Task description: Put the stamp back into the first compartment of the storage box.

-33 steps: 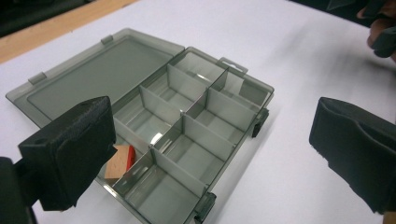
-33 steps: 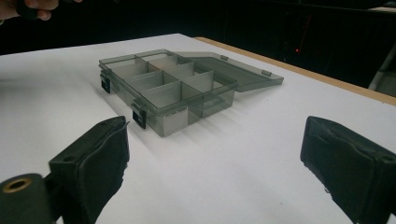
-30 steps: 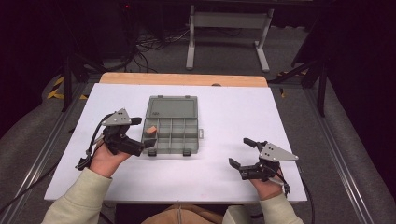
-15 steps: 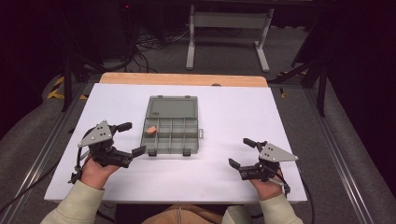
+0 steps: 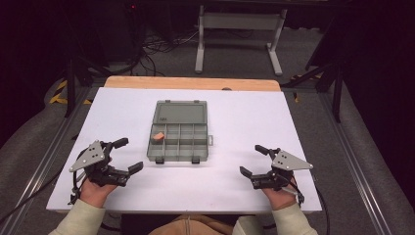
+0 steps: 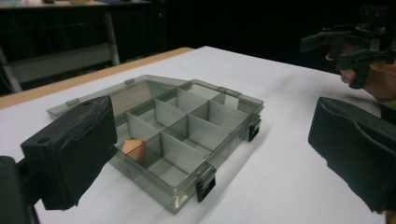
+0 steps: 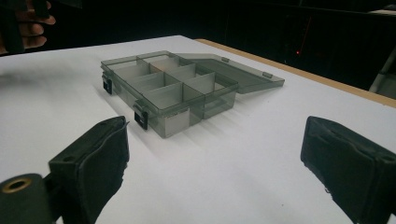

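Left claw (image 5: 125,155) wide open, empty

1. Left black two-jaw gripper (image 5: 121,155), lower left of the high view: matte black frame, grey three-cornered plate on top with small dark screw dots.
2. Right black two-jaw gripper (image 5: 254,160), lower right: same black build, same grey plate.
3. Thin black cable trails from each gripper toward the bottom edge.
4. Jaw pads up close: thick, blocky black rubber; a round hole in one, brass-coloured ring at the lower left of the right gripper view.
5. Cream long sleeves (image 5: 82,220) on both forearms.
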Action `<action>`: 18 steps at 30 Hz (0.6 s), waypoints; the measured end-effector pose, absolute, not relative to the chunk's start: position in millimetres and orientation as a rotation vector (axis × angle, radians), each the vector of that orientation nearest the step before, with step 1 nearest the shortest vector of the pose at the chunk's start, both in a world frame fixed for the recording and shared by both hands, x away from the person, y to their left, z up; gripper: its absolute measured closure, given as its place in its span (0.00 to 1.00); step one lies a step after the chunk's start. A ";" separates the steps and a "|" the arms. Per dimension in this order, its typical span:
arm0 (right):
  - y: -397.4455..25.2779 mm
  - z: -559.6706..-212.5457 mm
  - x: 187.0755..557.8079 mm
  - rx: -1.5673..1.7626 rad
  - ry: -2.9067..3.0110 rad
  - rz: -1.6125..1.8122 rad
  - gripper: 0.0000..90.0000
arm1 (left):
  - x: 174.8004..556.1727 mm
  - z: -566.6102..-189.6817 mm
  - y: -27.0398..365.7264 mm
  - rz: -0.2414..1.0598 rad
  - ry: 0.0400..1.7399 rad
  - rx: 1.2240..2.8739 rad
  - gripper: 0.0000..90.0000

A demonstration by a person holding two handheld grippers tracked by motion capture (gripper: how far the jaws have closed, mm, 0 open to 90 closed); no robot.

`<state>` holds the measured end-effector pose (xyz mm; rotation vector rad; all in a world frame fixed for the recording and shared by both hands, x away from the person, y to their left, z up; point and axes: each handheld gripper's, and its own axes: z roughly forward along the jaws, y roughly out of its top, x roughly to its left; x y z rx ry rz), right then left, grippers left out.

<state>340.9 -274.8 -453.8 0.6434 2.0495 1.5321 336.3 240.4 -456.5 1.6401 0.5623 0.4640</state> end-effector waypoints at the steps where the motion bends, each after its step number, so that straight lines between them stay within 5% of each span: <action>1: -274.9 -453.8 340.8 0.642 2.049 1.533 0.09 | 336.3 -456.5 240.4 0.464 0.562 1.640 0.02; 18: -276.7 -453.2 339.3 0.630 2.039 1.556 0.09 | 337.6 -486.0 257.8 0.459 0.647 1.644 0.01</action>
